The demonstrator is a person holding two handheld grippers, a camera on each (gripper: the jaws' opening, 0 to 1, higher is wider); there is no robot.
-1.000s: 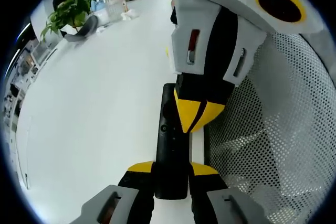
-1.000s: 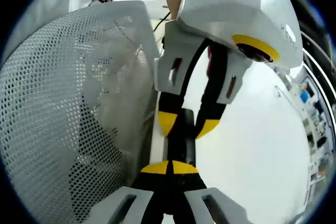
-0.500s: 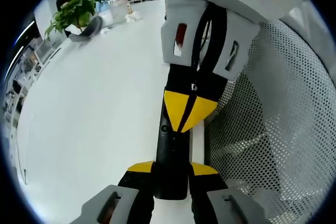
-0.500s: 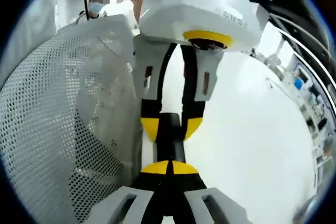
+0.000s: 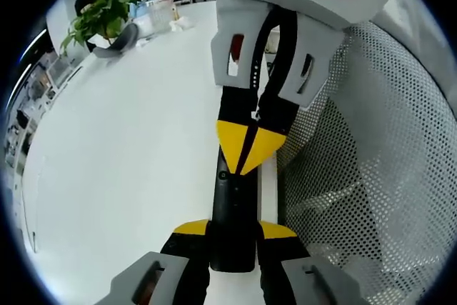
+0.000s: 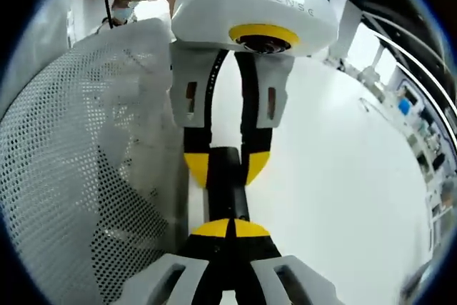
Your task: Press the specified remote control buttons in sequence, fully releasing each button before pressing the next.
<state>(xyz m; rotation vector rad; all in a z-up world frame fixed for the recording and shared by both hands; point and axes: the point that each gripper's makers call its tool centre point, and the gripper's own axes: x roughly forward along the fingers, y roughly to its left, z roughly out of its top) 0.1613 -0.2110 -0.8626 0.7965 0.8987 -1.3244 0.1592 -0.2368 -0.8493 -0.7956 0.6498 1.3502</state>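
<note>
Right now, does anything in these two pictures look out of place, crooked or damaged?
Nothing stands out. The long black remote control lies straight on the white table, clamped at one end by the left gripper, with the right gripper's closed tips over it. The white perforated mesh basket beside it looks intact.

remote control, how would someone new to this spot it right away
Start at the big white table and go to its edge beside the white perforated mesh panel. The remote control is the long black slab there, clamped at one end by the left gripper, with the right gripper closed over its buttons.
</note>
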